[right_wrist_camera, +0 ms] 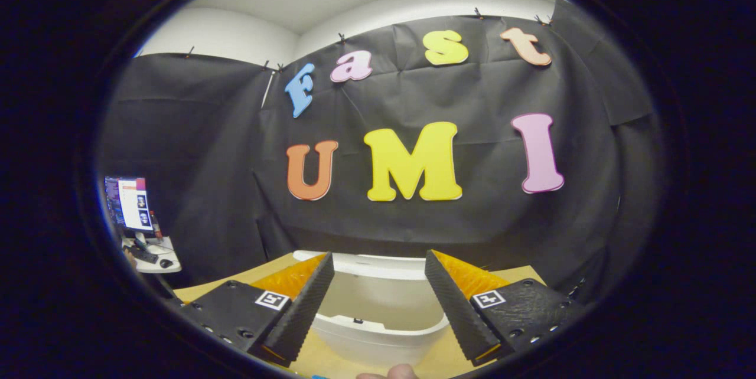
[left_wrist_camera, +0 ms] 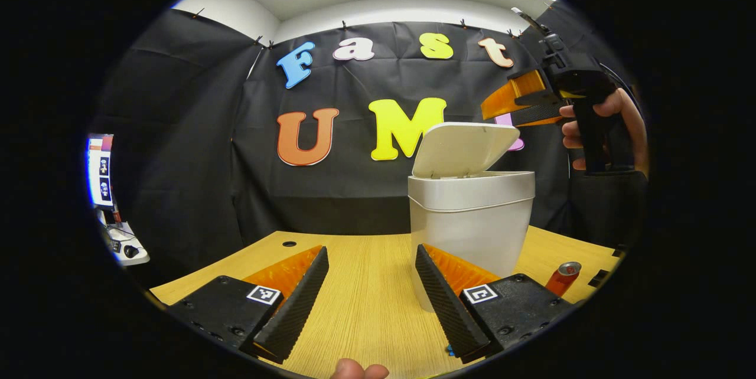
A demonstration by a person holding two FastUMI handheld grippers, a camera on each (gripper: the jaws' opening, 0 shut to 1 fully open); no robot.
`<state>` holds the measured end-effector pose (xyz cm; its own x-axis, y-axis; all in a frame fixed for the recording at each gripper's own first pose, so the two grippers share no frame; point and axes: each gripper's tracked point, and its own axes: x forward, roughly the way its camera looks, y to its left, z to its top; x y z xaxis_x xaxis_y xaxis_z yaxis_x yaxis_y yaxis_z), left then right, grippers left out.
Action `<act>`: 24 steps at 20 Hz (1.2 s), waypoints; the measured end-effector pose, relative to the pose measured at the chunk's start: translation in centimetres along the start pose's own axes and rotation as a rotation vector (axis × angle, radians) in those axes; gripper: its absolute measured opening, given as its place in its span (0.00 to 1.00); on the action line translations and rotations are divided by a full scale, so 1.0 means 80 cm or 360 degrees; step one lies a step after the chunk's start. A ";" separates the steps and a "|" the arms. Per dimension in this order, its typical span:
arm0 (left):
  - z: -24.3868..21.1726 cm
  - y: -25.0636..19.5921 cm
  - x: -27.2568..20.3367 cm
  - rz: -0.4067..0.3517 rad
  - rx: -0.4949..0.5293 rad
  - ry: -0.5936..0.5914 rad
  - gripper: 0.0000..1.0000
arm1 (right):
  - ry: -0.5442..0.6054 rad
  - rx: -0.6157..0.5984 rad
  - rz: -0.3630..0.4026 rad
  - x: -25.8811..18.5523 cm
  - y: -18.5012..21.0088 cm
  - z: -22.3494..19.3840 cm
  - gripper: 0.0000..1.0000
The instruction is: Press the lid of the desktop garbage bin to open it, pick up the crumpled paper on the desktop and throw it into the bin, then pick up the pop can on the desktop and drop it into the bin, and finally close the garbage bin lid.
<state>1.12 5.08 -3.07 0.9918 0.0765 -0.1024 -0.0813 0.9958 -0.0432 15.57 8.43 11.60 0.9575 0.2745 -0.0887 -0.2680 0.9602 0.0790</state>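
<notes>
The garbage bin [left_wrist_camera: 471,219] stands on the desk [left_wrist_camera: 366,290], lid [left_wrist_camera: 463,147] up. Both grippers gape empty — left gripper [left_wrist_camera: 371,302] low, right gripper [right_wrist_camera: 378,305] above the bin. The pop can [left_wrist_camera: 562,278], seemingly lying down, rests beside it.

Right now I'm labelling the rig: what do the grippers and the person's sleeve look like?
Each gripper, left and right, has two wedge-shaped ribbed jaws on black blocks bearing square black-and-white markers. The right one has a black pistol handle. The sleeve is dark.

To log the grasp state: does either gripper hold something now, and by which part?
Nothing is held. The left gripper and right gripper are open and empty; the pop can lies on the desk.
</notes>
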 end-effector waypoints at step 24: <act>-0.029 -0.088 -0.008 -0.0076 0.0000 0.0076 0.96 | -0.0063 -0.0077 -0.0314 -0.165 -0.090 -0.159 0.95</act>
<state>0.79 -2.06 -4.97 0.9887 0.0265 -0.1475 -0.0342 0.9982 -0.0494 3.54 -1.42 -0.43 0.9951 0.0795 -0.0584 -0.0787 0.9968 0.0161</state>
